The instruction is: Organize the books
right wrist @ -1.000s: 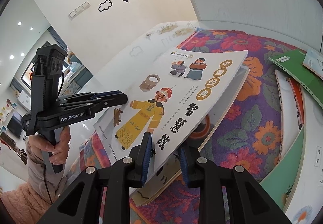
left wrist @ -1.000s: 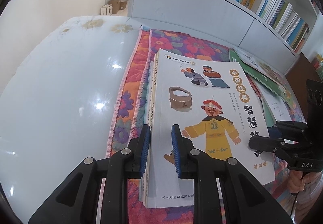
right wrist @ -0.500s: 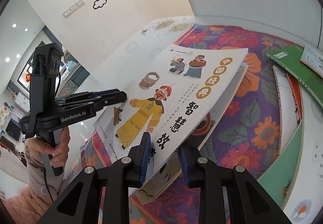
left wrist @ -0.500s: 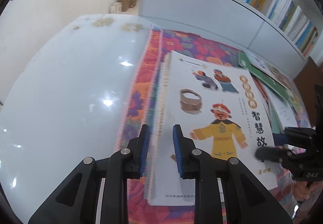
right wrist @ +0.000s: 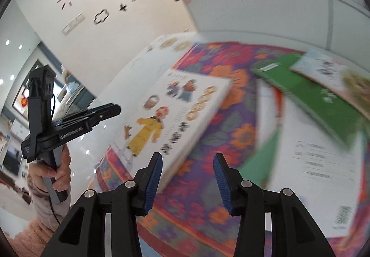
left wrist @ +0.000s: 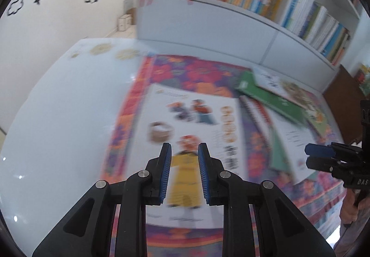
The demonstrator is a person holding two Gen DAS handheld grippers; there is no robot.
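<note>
Two empty grippers: left gripper (left wrist: 184,159) closed, right gripper (right wrist: 187,164) opening.

Bright, even light; motion blur throughout, fisheye bending at edges.

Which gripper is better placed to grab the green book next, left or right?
Probably the right gripper: its jaws are opening with nothing between them, and the green book lies ahead on its side. The left gripper is over the white picture book.
</note>
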